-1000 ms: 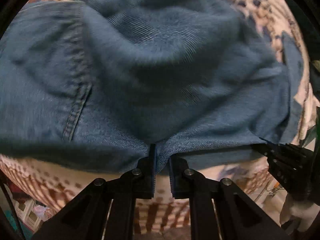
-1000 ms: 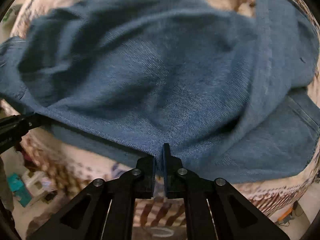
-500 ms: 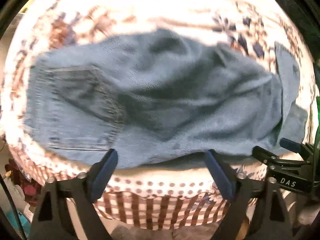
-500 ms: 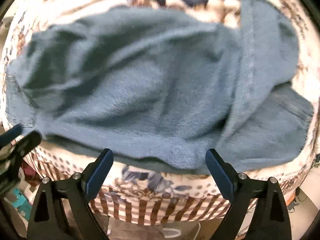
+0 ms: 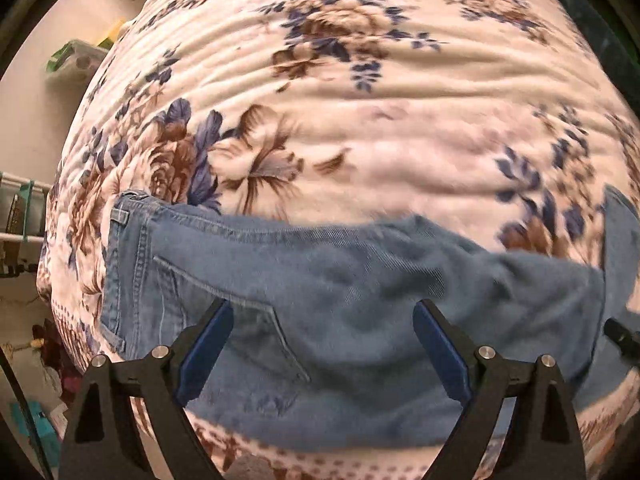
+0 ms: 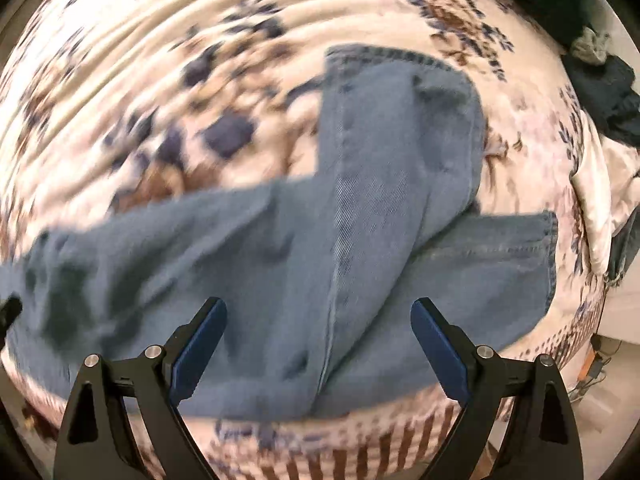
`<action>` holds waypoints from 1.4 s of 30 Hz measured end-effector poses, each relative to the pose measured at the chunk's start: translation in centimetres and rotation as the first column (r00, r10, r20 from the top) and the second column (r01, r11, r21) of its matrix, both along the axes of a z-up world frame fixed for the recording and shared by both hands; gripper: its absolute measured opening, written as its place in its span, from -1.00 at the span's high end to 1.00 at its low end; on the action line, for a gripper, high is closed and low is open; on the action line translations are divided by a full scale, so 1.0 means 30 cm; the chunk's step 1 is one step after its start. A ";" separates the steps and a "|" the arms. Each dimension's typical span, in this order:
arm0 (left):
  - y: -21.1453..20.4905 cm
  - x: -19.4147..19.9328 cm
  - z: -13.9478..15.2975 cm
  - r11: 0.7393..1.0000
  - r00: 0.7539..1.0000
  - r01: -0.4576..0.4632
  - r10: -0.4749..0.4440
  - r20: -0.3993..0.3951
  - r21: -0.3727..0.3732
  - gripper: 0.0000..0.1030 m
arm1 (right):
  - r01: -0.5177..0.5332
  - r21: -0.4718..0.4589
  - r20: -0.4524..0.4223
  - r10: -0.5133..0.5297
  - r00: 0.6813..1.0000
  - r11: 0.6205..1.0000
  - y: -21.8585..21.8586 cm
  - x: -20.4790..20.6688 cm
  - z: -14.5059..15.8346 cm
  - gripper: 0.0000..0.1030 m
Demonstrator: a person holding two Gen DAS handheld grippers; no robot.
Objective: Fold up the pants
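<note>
Floral bedspread [image 5: 360, 92]: jeans [image 5: 340, 304] rumpled, pocket up.

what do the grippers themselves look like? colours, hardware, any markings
Both match. The left gripper and the right gripper each have two matte black angular fingers with triangular cut-outs, silver round bolt heads at the joints, and flat dark blue pads on the inner faces. No cables, markings or sleeves show.

Both wrist views face down, near, sharing pants [image 5: 360, 312] [image 6: 320, 264] (blurred).
</note>
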State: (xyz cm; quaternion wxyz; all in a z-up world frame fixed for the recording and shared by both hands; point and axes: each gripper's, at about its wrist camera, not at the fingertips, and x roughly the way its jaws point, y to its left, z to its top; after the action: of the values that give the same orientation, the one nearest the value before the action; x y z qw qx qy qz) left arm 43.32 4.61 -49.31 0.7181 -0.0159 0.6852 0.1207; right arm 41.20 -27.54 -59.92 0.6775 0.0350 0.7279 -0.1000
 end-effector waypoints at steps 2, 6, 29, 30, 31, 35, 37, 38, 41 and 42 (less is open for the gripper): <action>0.022 0.004 -0.018 0.999 0.999 -0.038 0.038 -0.008 -0.003 -0.78 | 0.043 -0.016 0.013 -0.043 0.999 0.999 -0.038 0.051 -0.049 -0.85; 0.038 0.001 -0.067 0.996 0.996 -0.085 0.085 -0.034 -0.005 -0.78 | 0.103 -0.048 -0.017 -0.104 0.994 0.994 -0.084 0.162 -0.229 -0.69; -0.230 -0.120 -0.067 0.996 1.000 0.004 -0.003 0.013 -0.087 -0.78 | 0.819 0.451 0.054 -0.927 0.372 0.355 -0.823 -0.602 -0.170 -0.22; -0.253 -0.118 -0.069 0.997 1.000 0.011 -0.009 0.020 -0.075 -0.78 | 0.828 0.425 0.050 -0.922 0.383 0.367 -0.836 -0.591 -0.179 -0.22; -0.270 -0.113 -0.072 0.997 1.000 0.016 -0.014 0.024 -0.072 -0.78 | 0.837 0.399 0.043 -0.919 0.391 0.375 -0.844 -0.577 -0.192 -0.22; -0.352 -0.085 -0.081 0.997 0.999 0.022 -0.019 0.045 -0.071 -0.78 | 0.820 0.318 0.108 -0.877 0.468 0.476 -0.879 -0.472 -0.222 0.75; -0.359 -0.078 -0.076 0.997 0.998 0.018 -0.014 0.059 -0.071 -0.78 | 0.766 0.220 0.222 -0.795 0.564 0.604 -0.875 -0.437 -0.177 0.79; -0.353 -0.078 -0.065 0.997 0.998 0.015 -0.010 0.067 -0.074 -0.78 | 0.755 0.174 0.245 -0.771 0.588 0.632 -0.894 -0.428 -0.182 0.79; -0.323 -0.081 -0.024 0.997 0.996 0.007 0.000 0.090 -0.074 -0.78 | 0.770 0.234 0.115 -0.803 0.584 0.594 -0.936 -0.403 -0.274 0.76; -0.305 -0.083 -0.015 0.997 0.995 0.004 0.004 0.095 -0.082 -0.78 | 0.767 0.236 0.082 -0.799 0.596 0.597 -0.939 -0.388 -0.277 0.61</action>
State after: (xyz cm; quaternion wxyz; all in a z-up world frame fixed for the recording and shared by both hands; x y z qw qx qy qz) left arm 40.85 -4.55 -49.75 0.7487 -0.0509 0.6546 0.0916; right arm 29.55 -55.70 -68.23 0.6207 0.4202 0.5796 -0.3197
